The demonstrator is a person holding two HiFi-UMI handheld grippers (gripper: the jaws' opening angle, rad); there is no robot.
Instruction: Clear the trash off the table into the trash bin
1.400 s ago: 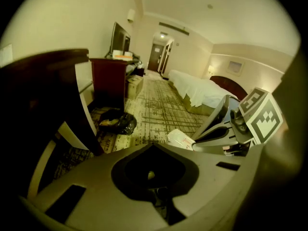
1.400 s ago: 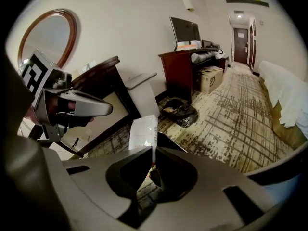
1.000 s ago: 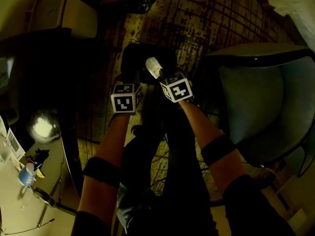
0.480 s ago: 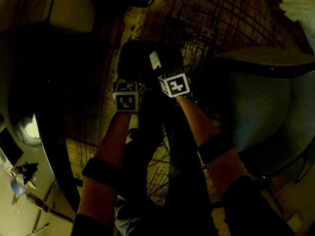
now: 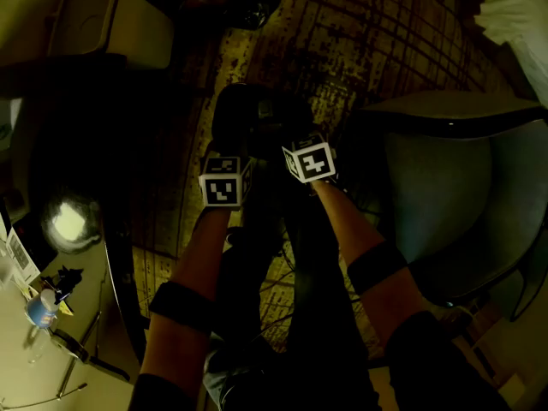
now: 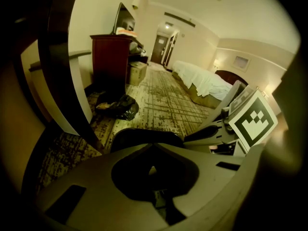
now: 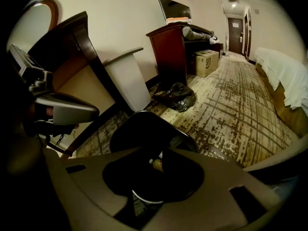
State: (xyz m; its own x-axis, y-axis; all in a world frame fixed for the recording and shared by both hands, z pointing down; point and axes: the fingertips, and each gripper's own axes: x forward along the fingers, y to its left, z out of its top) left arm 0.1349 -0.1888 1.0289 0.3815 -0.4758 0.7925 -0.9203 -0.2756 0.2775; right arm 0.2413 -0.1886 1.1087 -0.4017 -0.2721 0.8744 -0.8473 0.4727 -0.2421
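Observation:
A black trash bin [image 5: 257, 114] stands on the patterned carpet, and both grippers hang over its mouth. My left gripper [image 6: 153, 147] is shut with nothing in it, its tips meeting above the bin's rim [image 6: 144, 134]. My right gripper [image 7: 161, 154] points steeply down into the bin [image 7: 144, 129]. Its jaws have just been closing but stand a little apart, with nothing between them. Through the gap I see a small tan piece of trash [image 7: 156, 164] and a pale curved rim [image 7: 144, 199] inside the dark bin.
A tied black trash bag [image 7: 177, 97] lies on the carpet beyond the bin. A grey chair [image 5: 462, 187] stands close on the right. The table edge [image 5: 111, 255] runs on the left, with a bottle [image 5: 38, 308] on it. A dresser [image 6: 110, 57] and a bed [image 6: 202, 83] stand further off.
The white scrap that stood at my right gripper's tips above the bin is gone from them. The right gripper has sunk toward the bin's mouth.

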